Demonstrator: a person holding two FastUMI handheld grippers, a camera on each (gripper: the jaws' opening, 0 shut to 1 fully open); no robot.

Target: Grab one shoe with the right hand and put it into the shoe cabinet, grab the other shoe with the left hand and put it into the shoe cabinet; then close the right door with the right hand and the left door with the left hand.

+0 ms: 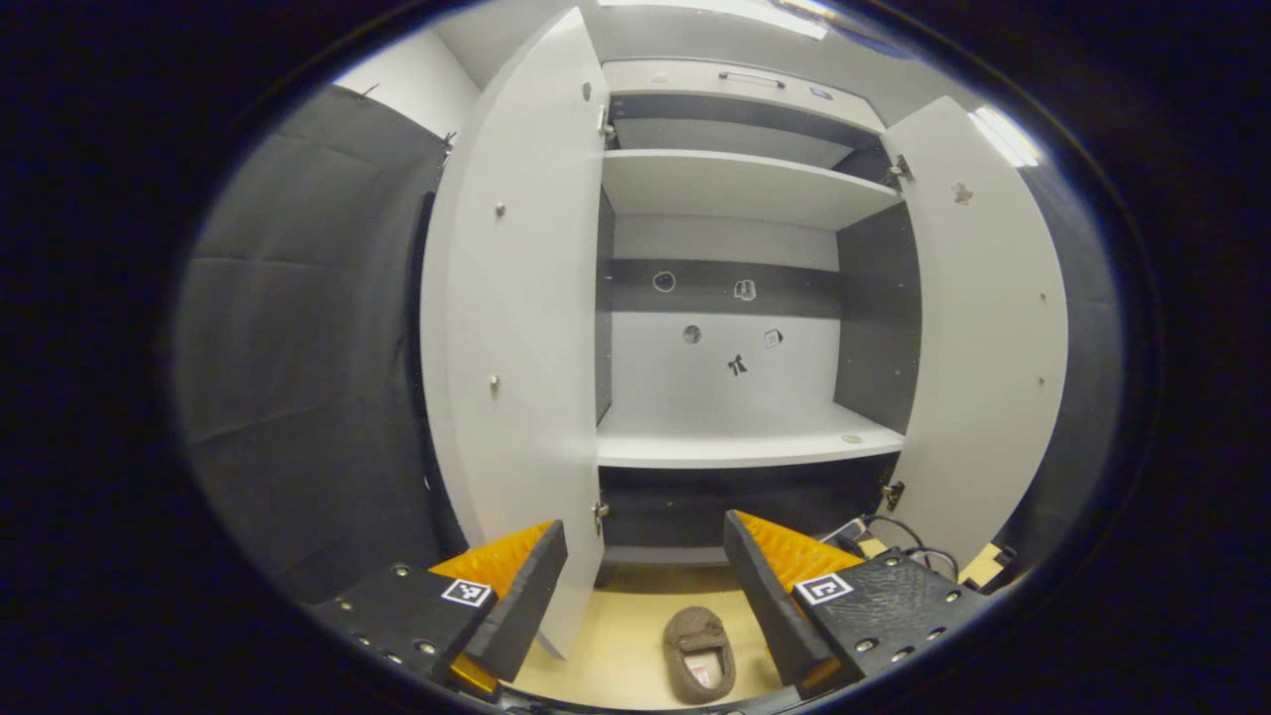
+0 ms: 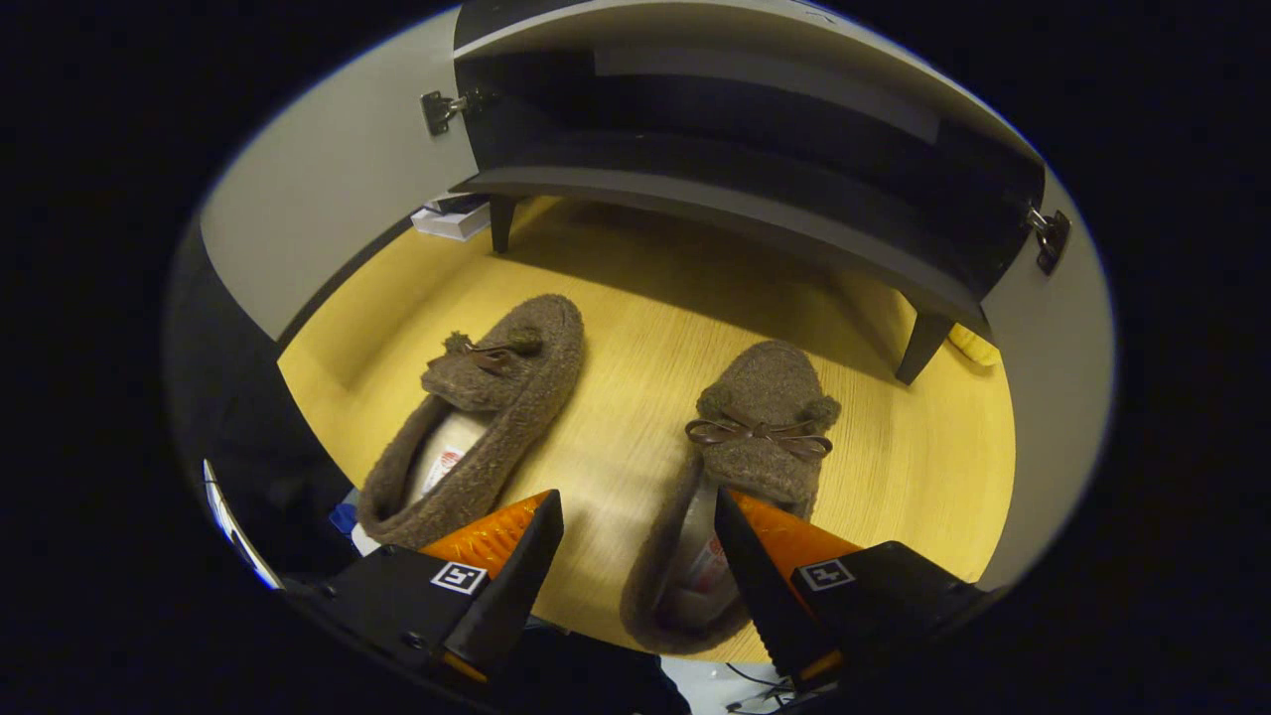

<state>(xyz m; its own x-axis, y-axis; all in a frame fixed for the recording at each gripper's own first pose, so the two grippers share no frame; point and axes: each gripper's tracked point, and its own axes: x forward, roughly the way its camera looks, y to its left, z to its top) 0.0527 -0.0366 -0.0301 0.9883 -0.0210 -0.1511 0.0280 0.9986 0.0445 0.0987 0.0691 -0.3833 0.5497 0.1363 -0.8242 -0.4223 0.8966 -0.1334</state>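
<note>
Nearest to us, the right gripper (image 2: 635, 556) hangs low over the floor (image 2: 616, 328) with its jaws spread and empty, one finger over the opening of the right shoe (image 2: 760, 417). The left shoe (image 2: 496, 387) lies just beside it, apart. Higher up, the left gripper (image 1: 645, 586) also has its jaws released, holding nothing. Beyond stands the cabinet (image 1: 740, 437), left door (image 1: 521, 328) and right door (image 1: 983, 328) both open. We judge the soft, fuzzy collar may fold or slip if pinched shallowly, and a lifted shoe could catch the cabinet's low bottom edge.
</note>
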